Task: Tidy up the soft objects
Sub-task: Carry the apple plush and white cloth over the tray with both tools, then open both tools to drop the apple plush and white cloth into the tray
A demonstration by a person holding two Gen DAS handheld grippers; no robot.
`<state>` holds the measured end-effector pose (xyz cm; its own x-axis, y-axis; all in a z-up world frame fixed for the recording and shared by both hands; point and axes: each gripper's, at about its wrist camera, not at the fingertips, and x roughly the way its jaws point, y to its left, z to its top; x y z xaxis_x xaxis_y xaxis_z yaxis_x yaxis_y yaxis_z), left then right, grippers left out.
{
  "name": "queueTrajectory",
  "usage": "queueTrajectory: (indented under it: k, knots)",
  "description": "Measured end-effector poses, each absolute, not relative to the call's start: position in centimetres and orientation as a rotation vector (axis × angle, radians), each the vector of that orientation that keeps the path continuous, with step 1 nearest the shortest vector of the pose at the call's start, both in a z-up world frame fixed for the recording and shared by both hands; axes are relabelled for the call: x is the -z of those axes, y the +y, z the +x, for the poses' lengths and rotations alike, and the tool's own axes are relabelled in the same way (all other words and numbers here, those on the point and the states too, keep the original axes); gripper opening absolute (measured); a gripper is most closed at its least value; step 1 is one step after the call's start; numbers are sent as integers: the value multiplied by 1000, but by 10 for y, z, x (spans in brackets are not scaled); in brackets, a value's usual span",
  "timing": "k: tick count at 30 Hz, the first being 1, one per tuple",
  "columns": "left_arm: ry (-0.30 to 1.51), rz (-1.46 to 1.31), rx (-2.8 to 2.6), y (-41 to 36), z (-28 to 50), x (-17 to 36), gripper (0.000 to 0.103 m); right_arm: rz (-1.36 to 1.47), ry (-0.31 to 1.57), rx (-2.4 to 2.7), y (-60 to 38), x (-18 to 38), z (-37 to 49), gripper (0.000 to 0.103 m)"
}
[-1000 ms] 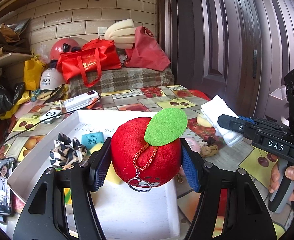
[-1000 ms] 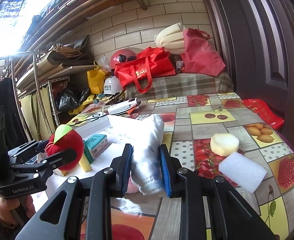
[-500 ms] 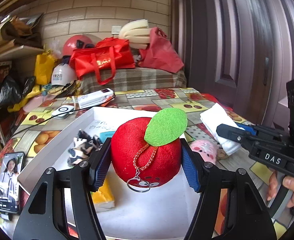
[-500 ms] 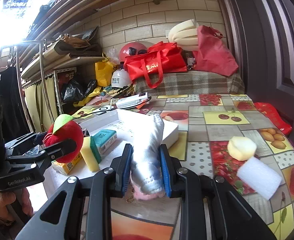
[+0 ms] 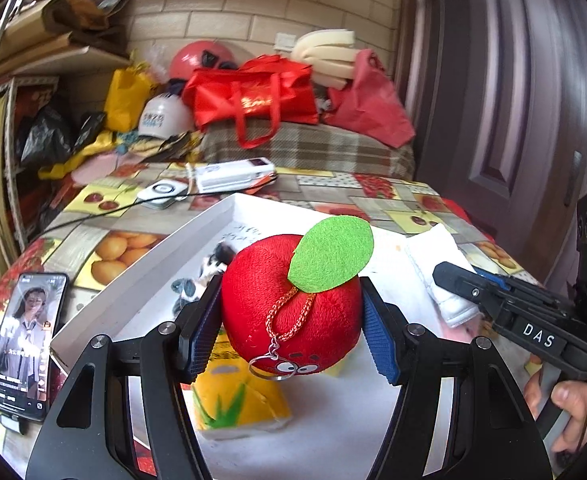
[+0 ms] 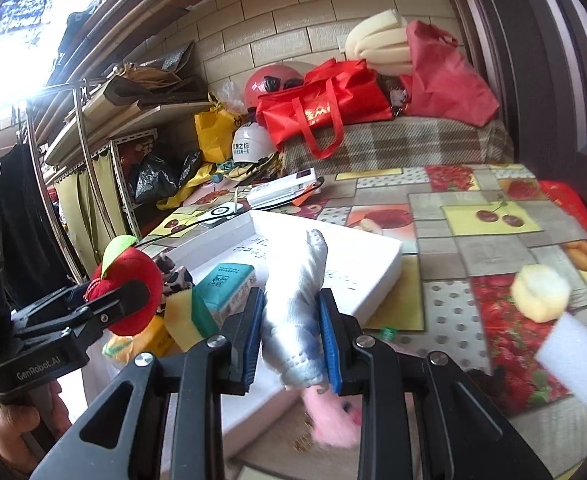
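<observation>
My left gripper (image 5: 291, 330) is shut on a red plush apple (image 5: 289, 312) with a green felt leaf and holds it above the white foam tray (image 5: 133, 280). My right gripper (image 6: 291, 336) is shut on a white folded sock (image 6: 297, 304), held over the tray's (image 6: 373, 256) near right edge. The sock (image 5: 437, 272) and the right gripper show at the right of the left wrist view. The apple (image 6: 133, 284) and the left gripper show at the left of the right wrist view. In the tray lie a yellow tissue pack (image 5: 237, 404), a spotted fabric piece (image 5: 213, 264), a teal packet (image 6: 229, 280) and a yellow-green sponge (image 6: 189, 316).
A pink plush (image 6: 333, 420) lies on the table under the sock. A pale round sponge (image 6: 539, 292) and a white foam block (image 6: 573, 356) lie at the right. A phone (image 5: 25, 344) lies left of the tray. A power bank (image 5: 233, 174) and cable lie behind it.
Both grippers have moved left over the tray, each still holding its object. The left gripper now sits above the yellow tissue pack; the sock is over the tray's right edge.
</observation>
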<state>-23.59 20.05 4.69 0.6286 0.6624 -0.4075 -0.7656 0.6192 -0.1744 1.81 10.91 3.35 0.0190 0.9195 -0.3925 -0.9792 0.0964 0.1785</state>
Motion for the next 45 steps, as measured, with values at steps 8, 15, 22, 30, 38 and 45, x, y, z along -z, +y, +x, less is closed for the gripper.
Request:
queueTrajectory:
  k: [8,15,22,30,38,45]
  knots:
    - [327,-439,-874,230,-243,-42,65,-191,468,-1490,142,-34,2,27]
    - [363,-406,-843,229,-231,-42,69,-179,481,-1489,147,-34,3,30]
    - [291,-436,-911,230,-248,-43,103,-172,420,-1454,141,-38,-4,86]
    - [255,-419,-920,225,-253,-46,103,-168,403,-1449,142,-40,-3,97]
    - [243,-441,-938,227,-258,-45,103,-130,432,-1451,139,-38,4,103]
    - [220,-481,-943,231,-266,-43,103,-144,358,-1450,133,-42,-7,103]
